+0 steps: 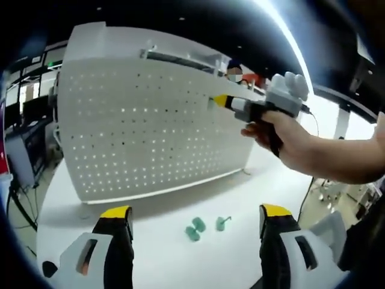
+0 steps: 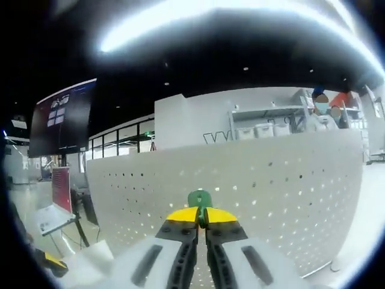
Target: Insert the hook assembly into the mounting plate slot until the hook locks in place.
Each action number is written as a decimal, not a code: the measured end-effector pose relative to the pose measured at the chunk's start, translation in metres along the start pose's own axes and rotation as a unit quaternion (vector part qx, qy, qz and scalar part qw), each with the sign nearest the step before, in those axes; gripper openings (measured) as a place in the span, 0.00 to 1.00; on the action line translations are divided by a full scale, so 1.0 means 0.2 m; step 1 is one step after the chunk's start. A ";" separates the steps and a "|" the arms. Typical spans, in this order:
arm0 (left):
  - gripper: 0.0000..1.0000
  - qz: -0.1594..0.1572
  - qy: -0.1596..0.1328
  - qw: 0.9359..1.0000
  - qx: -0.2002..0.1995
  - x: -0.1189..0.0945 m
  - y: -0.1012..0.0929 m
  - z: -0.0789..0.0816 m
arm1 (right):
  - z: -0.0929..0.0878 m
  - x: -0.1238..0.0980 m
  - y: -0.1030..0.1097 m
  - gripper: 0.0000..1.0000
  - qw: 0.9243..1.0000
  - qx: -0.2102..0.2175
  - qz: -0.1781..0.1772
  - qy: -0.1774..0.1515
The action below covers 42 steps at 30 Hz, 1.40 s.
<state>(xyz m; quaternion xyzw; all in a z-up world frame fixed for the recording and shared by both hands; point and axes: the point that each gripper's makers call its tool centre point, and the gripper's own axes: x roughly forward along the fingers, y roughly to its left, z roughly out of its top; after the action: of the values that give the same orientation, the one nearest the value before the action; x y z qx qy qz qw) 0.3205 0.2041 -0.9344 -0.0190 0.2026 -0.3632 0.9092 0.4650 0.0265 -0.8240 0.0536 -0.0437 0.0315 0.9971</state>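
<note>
Board: a big white flat board (image 1: pixel 144 120) full of small round holes stands up on the white table (image 1: pixel 198 253).
Right gripper (image 1: pixel 219 100): a hand (image 1: pixel 283 135) holds it at the board, pinched tight on a green hook (image 2: pixel 200 198).
Left gripper (image 1: pixel 195 220): spread apart, holding nothing.
Table: two small green hooks (image 1: pixel 204 227) lie near the board.
</note>
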 end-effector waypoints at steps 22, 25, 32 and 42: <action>1.00 -0.064 0.012 0.997 0.036 0.03 -0.16 -0.09 | 0.10 0.16 -0.07 0.00 0.999 -0.009 -0.035 -0.029; 1.00 -0.060 0.013 0.997 0.037 0.03 -0.14 -0.09 | 0.12 0.17 -0.07 0.00 0.999 -0.008 -0.040 -0.033; 1.00 -0.054 0.013 0.998 0.030 0.02 -0.12 -0.10 | 0.10 0.19 -0.08 0.00 0.999 -0.003 -0.048 -0.024; 1.00 -0.050 0.012 0.998 0.028 0.02 -0.10 -0.10 | 0.09 0.19 -0.06 0.00 0.998 -0.009 -0.056 -0.027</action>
<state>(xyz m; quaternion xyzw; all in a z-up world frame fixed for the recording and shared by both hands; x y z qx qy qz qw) 0.3025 0.1889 -0.9503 0.0004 0.2023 -0.4143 0.8874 0.5017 0.0146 -0.8037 0.0480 -0.0681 -0.0260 0.9962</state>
